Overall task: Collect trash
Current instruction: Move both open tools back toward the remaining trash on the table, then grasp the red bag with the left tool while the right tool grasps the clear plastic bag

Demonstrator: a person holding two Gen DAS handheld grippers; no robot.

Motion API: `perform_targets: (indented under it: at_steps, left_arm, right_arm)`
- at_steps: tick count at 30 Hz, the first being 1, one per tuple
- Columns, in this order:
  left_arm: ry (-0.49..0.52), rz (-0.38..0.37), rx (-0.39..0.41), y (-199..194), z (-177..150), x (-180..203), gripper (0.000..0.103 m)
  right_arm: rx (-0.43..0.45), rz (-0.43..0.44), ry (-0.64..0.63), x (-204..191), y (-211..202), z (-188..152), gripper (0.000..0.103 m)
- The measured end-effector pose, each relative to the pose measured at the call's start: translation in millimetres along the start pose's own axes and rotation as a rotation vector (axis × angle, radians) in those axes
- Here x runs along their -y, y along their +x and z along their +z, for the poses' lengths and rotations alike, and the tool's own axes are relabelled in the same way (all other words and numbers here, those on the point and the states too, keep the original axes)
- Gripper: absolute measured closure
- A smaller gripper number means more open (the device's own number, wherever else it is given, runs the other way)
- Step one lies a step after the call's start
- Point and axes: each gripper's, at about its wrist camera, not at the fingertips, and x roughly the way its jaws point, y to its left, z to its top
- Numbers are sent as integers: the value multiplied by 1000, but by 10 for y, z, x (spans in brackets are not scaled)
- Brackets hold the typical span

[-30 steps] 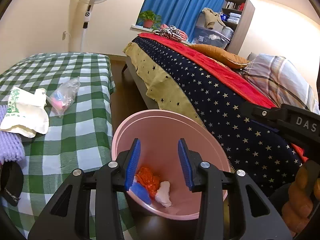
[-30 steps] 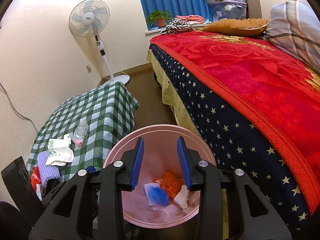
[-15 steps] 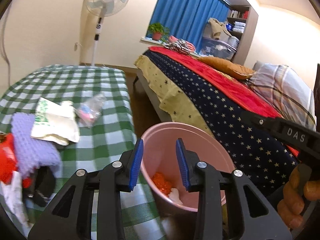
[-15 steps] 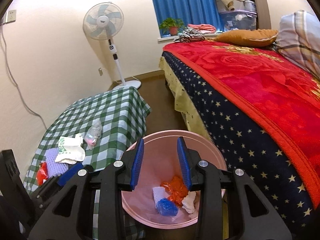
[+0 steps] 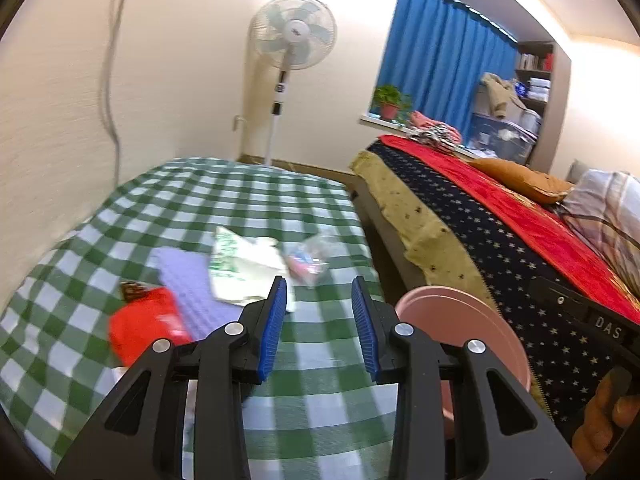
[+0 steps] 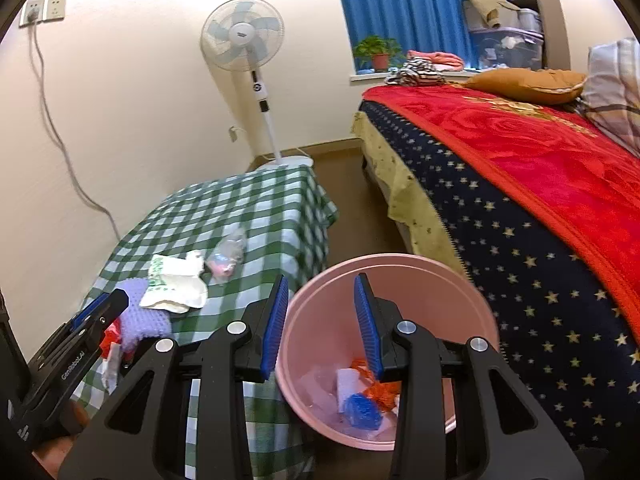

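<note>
Left tongs (image 5: pixel 319 322) hang over the checked table (image 5: pixel 240 208), blades apart, nothing between them. Right tongs (image 6: pixel 321 322) gape empty above the pink bin (image 6: pixel 472 292). A white wrapper (image 5: pixel 240 270) and clear bag (image 5: pixel 310 260) lie on the table.

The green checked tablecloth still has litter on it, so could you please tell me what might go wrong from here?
1. The white-and-green paper wrapper overlaps the lilac knitted cloth; the left gripper, jaws open and empty, might pinch both.
2. The clear crinkled plastic bag looks slippery and could slide out.
3. The round pink plastic bin stands beside the table; a short carry could drop litter on the floor.
</note>
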Motion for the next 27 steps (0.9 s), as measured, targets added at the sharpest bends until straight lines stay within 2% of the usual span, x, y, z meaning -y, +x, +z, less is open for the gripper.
perform_targets:
  at_steps: [5, 7, 9, 13, 15, 20, 27]
  left_arm:
    - [-17, 67, 4, -43, -10, -215, 68]
    - [-28, 105, 3, -47, -18, -286, 53]
    - [-48, 153, 6, -50, -26, -378, 43]
    - [-102, 257, -9, -19, -52, -607, 31]
    - [-129, 284, -18, 2, -72, -686, 27]
    - [-190, 316, -46, 84, -131, -854, 26]
    - [-247, 317, -103, 210, -228, -956, 26]
  right_arm:
    - [-2, 42, -15, -187, 50, -4, 68]
    - [-6, 56, -24, -255, 79, -10, 68]
    - [-14, 67, -30, -313, 115, -19, 68]
    - [-28, 85, -40, -414, 194, -40, 69]
    - [-37, 89, -47, -454, 238, -54, 69]
    - [-46, 94, -53, -510, 301, -56, 69]
    - [-74, 107, -70, -581, 459, -67, 69]
